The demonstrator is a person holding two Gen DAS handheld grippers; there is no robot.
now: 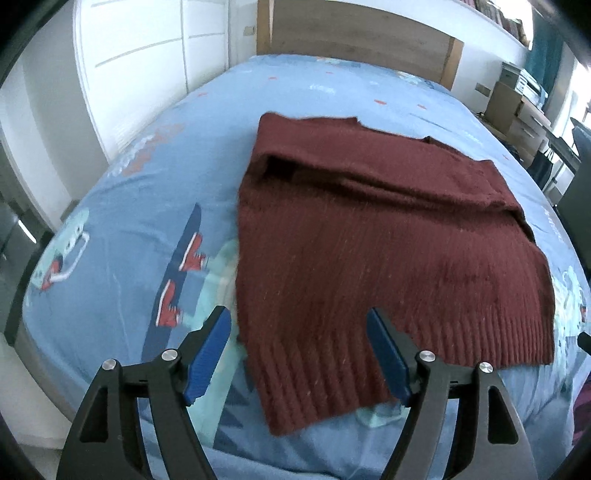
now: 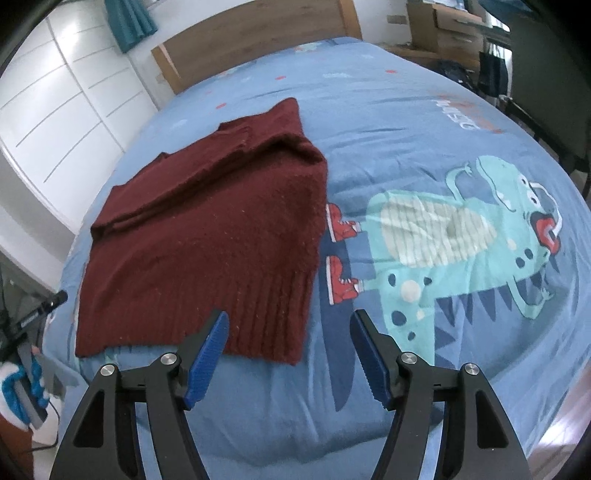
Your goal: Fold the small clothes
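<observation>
A dark red knitted sweater (image 1: 388, 236) lies on the blue bed cover, its sleeves folded in across the body and its ribbed hem toward me. My left gripper (image 1: 299, 325) hovers open above the hem's near left corner, with nothing pressed between its blue pads. In the right wrist view the same sweater (image 2: 207, 240) lies left of centre. My right gripper (image 2: 290, 328) is open above the hem's near right corner and the bare cover beside it, holding nothing.
The bed cover (image 2: 424, 155) is printed with a teal dinosaur (image 2: 465, 240) in red shoes. A wooden headboard (image 1: 354, 33) and white cupboard doors (image 1: 147, 48) stand behind. Boxes and a desk (image 1: 524, 110) crowd the far right. The bed's near edge lies just below both grippers.
</observation>
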